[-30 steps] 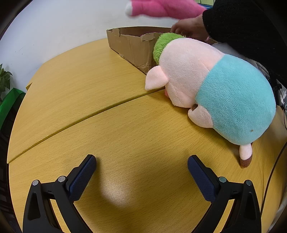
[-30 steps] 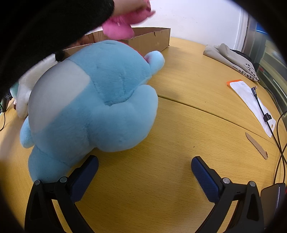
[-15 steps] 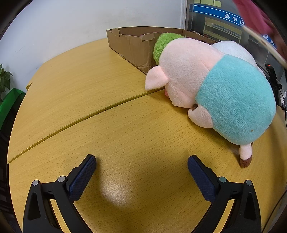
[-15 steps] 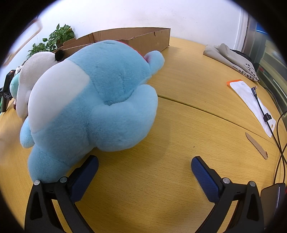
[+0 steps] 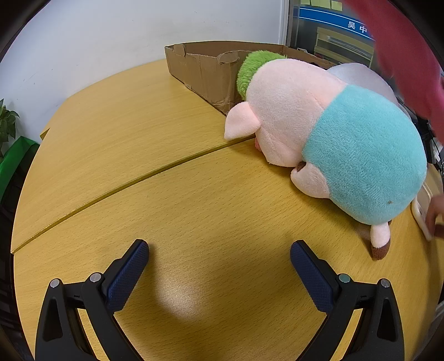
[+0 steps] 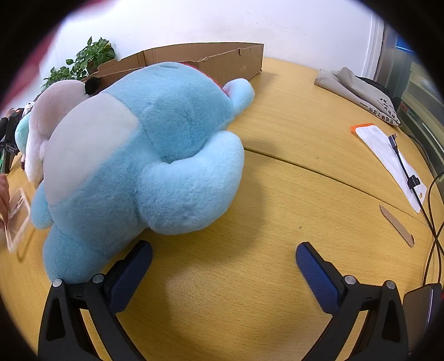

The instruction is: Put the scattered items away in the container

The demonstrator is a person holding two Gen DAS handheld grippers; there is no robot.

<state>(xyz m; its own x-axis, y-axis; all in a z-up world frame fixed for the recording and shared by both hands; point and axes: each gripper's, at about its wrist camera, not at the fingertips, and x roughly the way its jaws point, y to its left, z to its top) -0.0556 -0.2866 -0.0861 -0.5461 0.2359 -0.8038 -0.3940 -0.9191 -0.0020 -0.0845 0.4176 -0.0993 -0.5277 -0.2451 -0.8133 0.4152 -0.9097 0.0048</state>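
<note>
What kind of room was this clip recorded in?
Probably an office or meeting room: a large curved wooden table, a glass partition with a blue printed sign, and papers with a charging cable.

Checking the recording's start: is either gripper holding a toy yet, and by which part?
Neither. The left gripper and right gripper are both open over bare table; the pig toy and blue toy lie ungrasped.

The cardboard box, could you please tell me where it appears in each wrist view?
Left wrist: the cardboard box sits top centre, behind the pink pig toy.
Right wrist: the box sits top centre, behind the blue toy.
Shared landmark: the table seam.
</note>
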